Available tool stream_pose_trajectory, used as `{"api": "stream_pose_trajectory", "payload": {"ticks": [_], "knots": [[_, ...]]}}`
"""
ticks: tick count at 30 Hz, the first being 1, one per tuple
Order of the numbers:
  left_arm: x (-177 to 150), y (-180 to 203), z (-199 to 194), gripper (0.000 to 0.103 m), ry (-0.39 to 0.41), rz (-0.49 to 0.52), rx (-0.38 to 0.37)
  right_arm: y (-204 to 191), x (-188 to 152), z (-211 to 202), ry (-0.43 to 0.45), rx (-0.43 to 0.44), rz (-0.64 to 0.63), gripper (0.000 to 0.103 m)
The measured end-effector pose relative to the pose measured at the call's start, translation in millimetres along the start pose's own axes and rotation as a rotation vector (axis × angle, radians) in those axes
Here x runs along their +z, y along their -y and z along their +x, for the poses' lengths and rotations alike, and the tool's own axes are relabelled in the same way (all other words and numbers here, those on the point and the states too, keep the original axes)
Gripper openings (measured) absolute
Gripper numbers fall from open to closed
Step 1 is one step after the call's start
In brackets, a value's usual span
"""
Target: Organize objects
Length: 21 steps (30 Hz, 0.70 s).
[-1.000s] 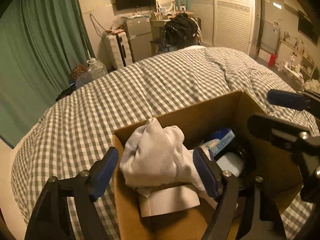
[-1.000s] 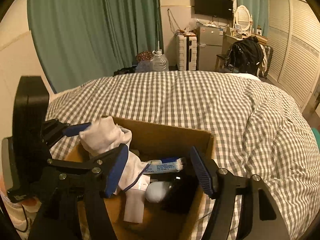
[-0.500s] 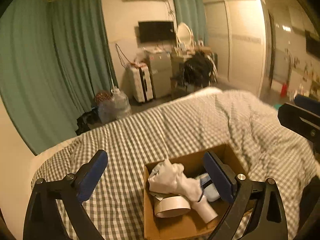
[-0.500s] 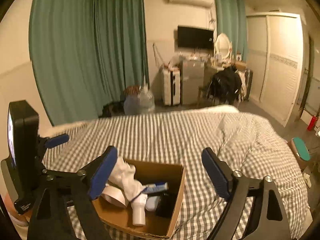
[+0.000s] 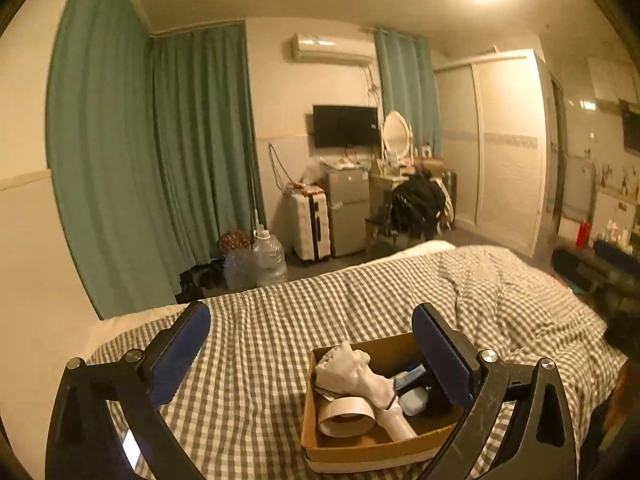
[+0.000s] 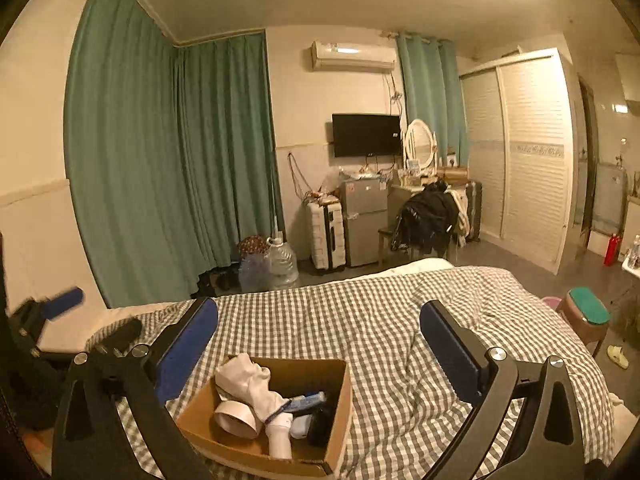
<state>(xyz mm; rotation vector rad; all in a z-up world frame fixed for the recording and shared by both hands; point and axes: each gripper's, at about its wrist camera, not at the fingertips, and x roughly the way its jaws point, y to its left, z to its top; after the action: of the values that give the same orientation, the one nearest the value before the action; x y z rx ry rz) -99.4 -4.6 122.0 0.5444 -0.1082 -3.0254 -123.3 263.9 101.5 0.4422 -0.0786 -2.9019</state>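
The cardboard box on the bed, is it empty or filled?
Filled: the cardboard box holds a white cloth, a tape roll and more.

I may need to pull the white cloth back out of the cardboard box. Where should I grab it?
Grip the bunched upper end of the white cloth, coming straight down from above. It rises above the rim of the brown cardboard box at the far left corner, while its lower end lies among the tape roll and other items.
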Motion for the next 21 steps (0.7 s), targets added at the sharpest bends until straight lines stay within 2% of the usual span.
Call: {"api": "stream_pose_trajectory", "payload": {"ticks": [5, 8, 11, 14, 21], "knots": [[-27, 1, -19, 0.103, 0.036, -0.023, 0.020, 0, -42, -12, 0.038, -0.023, 0.000, 0.102], [-43, 6, -19, 0.103, 0.022, -0.009, 0.031, 4, -66, -11, 0.044, -0.029, 0.016, 0.102], [-57, 12, -18, 0.103, 0.013, 0.001, 0.048, 11, -79, -5, 0.010, -0.050, 0.031, 0.102], [-68, 19, -16, 0.103, -0.002, 0.010, 0.025, 16, -88, -1, -0.002, -0.056, 0.040, 0.102], [-78, 26, -14, 0.103, -0.023, 0.050, 0.038, 13, -106, 14, -0.068, -0.088, -0.005, 0.102]]}}
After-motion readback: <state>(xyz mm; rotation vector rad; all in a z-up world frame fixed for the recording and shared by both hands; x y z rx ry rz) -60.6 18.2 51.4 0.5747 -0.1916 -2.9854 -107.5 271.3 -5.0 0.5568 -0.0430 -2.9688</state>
